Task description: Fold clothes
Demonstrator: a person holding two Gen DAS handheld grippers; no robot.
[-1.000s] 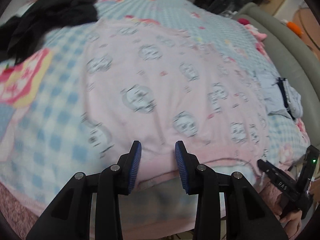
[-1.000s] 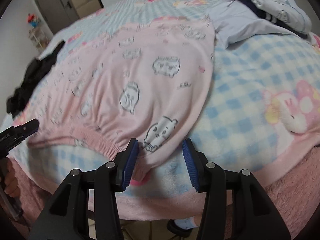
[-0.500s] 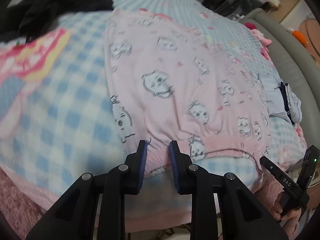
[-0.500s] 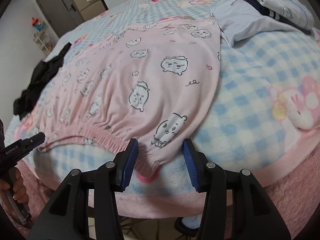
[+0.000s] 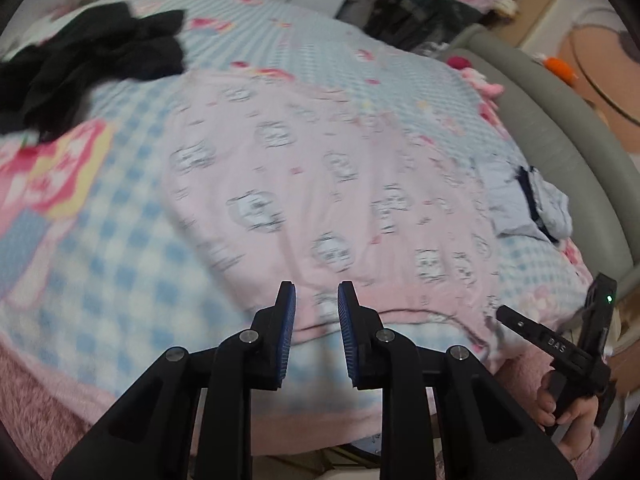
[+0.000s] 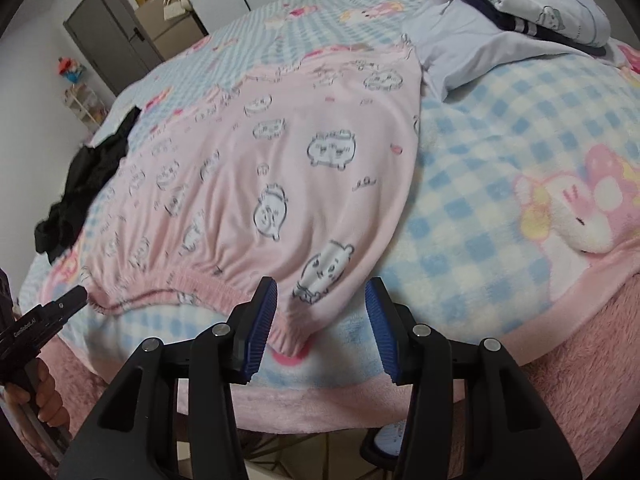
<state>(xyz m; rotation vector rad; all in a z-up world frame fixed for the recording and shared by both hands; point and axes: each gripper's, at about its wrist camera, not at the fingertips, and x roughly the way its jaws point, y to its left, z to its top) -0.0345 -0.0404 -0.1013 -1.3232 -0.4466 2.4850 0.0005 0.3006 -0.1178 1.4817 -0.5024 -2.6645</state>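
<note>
Pants, pink w/ cartoon print, lie flat on bed, waistband at near edge btwn both grippers: left gripper jaws just narrowed, gap left, nothing clamped; right gripper jaws apart over waistband corner.

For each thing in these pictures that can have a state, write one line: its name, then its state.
pink garment: spread flat on the bed, unfolded.
black clothes: crumpled heap.
light blue clothes: loose pile at the bed's far side.
left gripper: jaws have just been closing, still apart, at the waistband.
right gripper: open, waistband corner between the jaws.
</note>
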